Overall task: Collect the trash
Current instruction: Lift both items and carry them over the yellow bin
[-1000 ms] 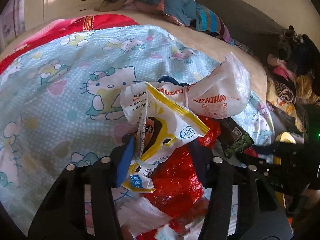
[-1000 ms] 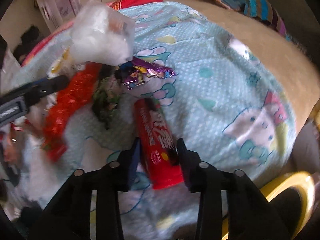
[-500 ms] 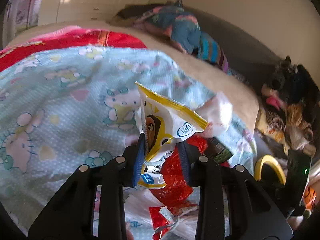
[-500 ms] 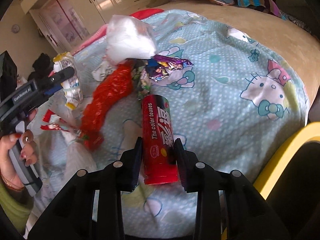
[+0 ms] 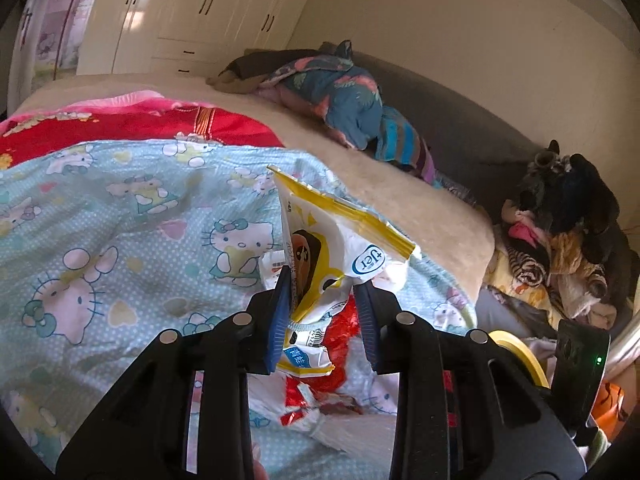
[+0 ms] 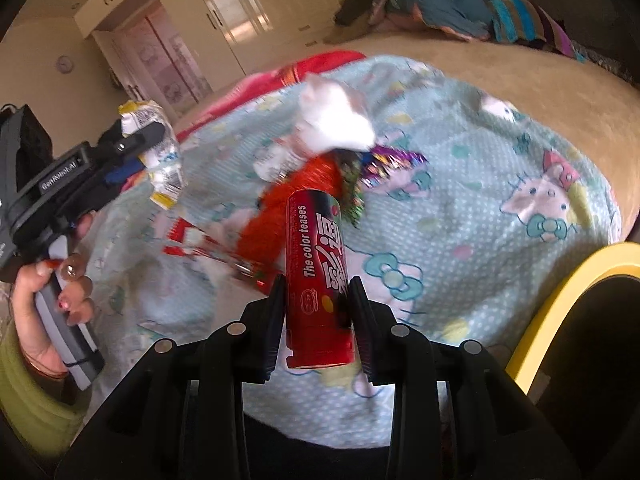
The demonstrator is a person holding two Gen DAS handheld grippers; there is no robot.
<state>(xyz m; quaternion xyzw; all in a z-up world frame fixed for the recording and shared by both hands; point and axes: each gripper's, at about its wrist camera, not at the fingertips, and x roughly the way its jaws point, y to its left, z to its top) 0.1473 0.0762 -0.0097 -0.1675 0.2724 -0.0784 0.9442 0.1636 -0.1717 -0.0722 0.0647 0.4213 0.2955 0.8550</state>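
Note:
My left gripper is shut on a yellow and white snack wrapper, lifted above the bed; the right wrist view shows the same gripper and wrapper at the left. A red candy tube is clamped between the pads of my right gripper and held off the blanket. Left on the blanket are a red crinkly bag, a white plastic bag, a purple foil wrapper and red and white scraps.
A cartoon-cat blanket covers the bed, with a red quilt behind it. A yellow bin rim stands at the bed's right edge. Piled clothes lie to the right, and wardrobes line the far wall.
The left gripper closed on the yellow wrapper and both grippers rose from the blanket, lifting the wrapper and the red tube. The trash pile now lies lower and farther off.

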